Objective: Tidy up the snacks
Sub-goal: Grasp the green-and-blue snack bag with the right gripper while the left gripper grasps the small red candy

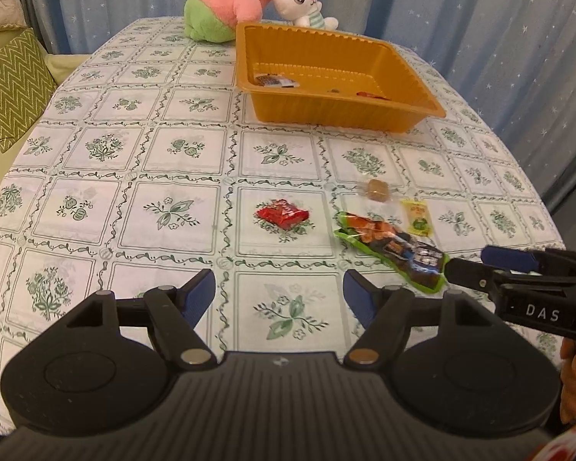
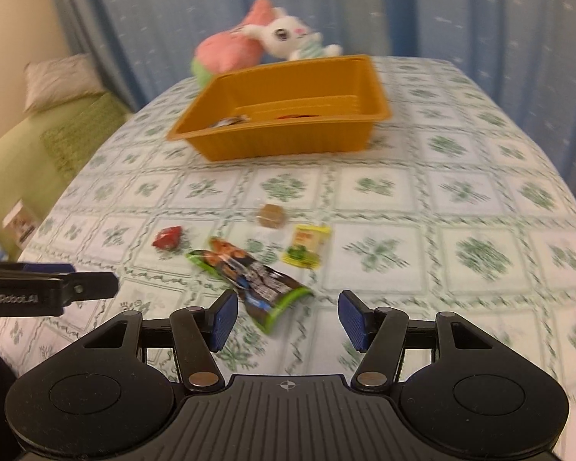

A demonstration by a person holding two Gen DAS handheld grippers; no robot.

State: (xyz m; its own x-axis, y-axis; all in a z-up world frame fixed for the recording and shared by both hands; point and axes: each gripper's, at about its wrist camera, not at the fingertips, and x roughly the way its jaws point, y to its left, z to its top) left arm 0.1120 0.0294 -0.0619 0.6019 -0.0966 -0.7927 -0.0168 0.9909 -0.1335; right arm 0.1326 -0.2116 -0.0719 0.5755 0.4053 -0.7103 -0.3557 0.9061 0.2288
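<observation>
Snacks lie loose on a table under a green-and-white floral tablecloth (image 1: 107, 207): a crumpled red wrapper (image 1: 283, 213), a long green-edged dark packet (image 1: 393, 251), a small yellow sachet (image 1: 416, 217) and a brown wrapped sweet (image 1: 377, 190). Beyond them sits an orange plastic tray (image 1: 349, 115) holding a few wrapped pieces. The left gripper (image 1: 279, 299) and right gripper (image 2: 285, 320) hover above the cloth, jaws apart and empty. Pink-and-green and white rabbit plush toys (image 1: 249, 4) rest behind the tray.
</observation>
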